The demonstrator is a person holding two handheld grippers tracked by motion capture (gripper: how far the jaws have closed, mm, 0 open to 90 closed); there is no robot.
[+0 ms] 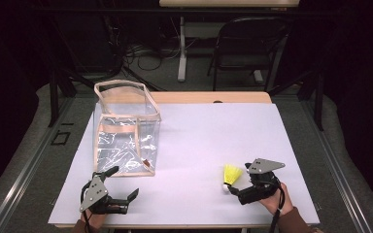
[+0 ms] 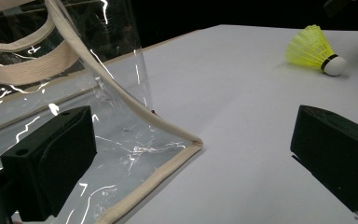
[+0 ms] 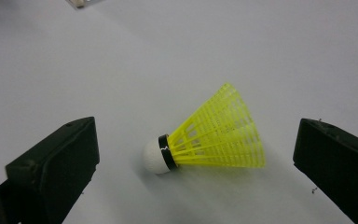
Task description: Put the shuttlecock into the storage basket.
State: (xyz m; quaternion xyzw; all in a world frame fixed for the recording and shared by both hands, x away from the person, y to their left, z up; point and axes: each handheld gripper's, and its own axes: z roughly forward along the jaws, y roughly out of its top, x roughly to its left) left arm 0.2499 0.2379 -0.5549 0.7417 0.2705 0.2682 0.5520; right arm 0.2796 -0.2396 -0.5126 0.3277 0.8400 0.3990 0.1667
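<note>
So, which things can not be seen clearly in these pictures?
- Small dark item inside the clear bag, high view: too small to identify.
- Bag's top, left gripper view: cut off by the frame edge.
- Shuttlecock cork, high view: partly hidden by the right gripper.

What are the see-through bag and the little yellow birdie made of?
The bag looks like glossy clear plastic film, judging by its bright glints and creases, edged in beige woven tape. The shuttlecock has what seems a moulded yellow plastic mesh skirt and a matte white nose, perhaps foam or cork.

Dark room, folding chair (image 1: 245, 46), grey floor (image 1: 29, 141)
</note>
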